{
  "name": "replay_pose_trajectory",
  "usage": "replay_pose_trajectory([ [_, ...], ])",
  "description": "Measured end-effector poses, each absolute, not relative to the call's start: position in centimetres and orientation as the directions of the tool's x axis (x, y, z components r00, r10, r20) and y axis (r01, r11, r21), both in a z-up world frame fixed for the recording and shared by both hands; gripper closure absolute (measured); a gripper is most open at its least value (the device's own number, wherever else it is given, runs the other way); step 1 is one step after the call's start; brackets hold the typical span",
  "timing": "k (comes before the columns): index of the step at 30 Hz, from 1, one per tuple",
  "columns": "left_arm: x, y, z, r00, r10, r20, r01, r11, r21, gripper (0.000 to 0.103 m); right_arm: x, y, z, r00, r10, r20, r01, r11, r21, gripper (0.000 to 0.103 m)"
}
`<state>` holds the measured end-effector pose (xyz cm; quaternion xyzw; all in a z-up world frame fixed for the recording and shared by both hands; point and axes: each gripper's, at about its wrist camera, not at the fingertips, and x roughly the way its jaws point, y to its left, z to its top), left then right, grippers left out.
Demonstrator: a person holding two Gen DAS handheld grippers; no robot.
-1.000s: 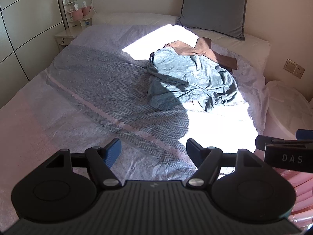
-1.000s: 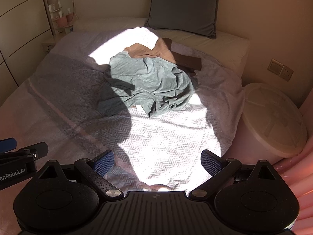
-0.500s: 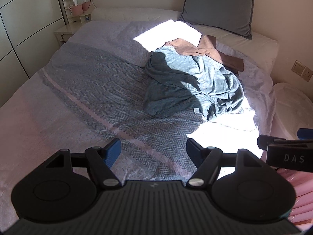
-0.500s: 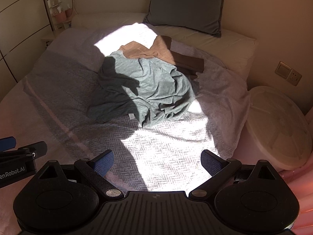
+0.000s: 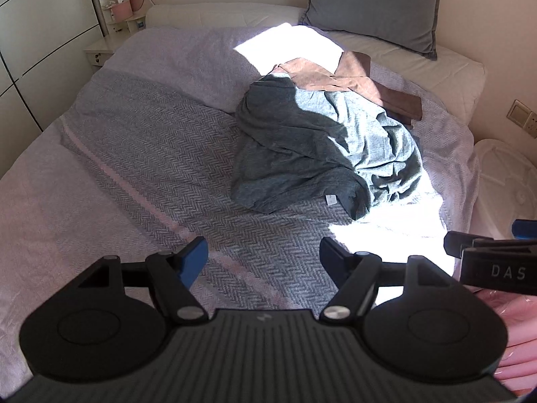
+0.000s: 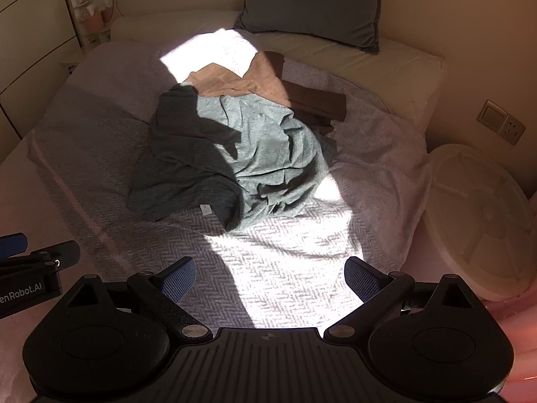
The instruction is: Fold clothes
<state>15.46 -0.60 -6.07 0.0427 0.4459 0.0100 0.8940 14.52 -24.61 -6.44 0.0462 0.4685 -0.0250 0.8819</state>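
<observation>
Left gripper [image 5: 262,257] held low over the near part of the bed, pointing forward toward the headboard; jaws spread wide, blue pads [image 5: 194,262] facing each other, nothing between them. Right gripper [image 6: 270,278] level beside it, same heading, jaws also wide apart and empty; its tip shows at the right edge of the left view, and the left gripper's tip shows at the left edge of the right view, so the two are side by side and apart. Both hover above the blanket [image 5: 141,154], a grey herringbone weave with a pale stripe, not touching it. A patch of hard sunlight falls on the blanket just ahead of the right gripper, cut by shadow. Farther on, mid-bed, a grey shirt [image 5: 322,154] lies crumpled in a heap, half lit and half shaded, with a small white tag [image 6: 205,209] at its near edge. Behind it and partly under it, a brown garment [image 5: 339,77], also bunched, reaching toward the pillows. Both garments well clear of either gripper. Right of the bed, a round white lid-like object [image 6: 483,215] beside the mattress. At the far end, a grey cushion [image 5: 372,3] propped upright against the wall on a white pillow [image 5: 446,63]; a nightstand [image 5: 100,48] at far left.
</observation>
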Motion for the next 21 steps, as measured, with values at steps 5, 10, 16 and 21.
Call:
replay_pose_trajectory([
  [5, 17.5, -1.0, -7.1, 0.586, 0.057, -0.809, 0.014, 0.997, 0.08, 0.033, 16.4, -25.5, -7.5, 0.537, -0.002, -0.844, 0.092, 0.994, 0.056, 0.006],
  [10, 19.6, -0.9, -8.3, 0.566, 0.063, -0.822, -0.001, 0.997, 0.076, 0.033, 18.2, -26.4, -8.4, 0.524, -0.009, -0.852, 0.104, 0.993, 0.053, 0.005],
  [16, 22.2, 0.1, -10.0, 0.541, 0.064, -0.839, -0.025, 0.998, 0.06, 0.033, 20.9, -28.3, -9.7, 0.512, 0.027, -0.859, 0.135, 0.985, 0.112, 0.006],
  [21, 24.6, 1.2, -11.7, 0.519, 0.046, -0.854, -0.039, 0.999, 0.031, 0.035, 23.2, -29.9, -11.8, 0.467, 0.088, -0.88, 0.178, 0.965, 0.191, 0.006],
])
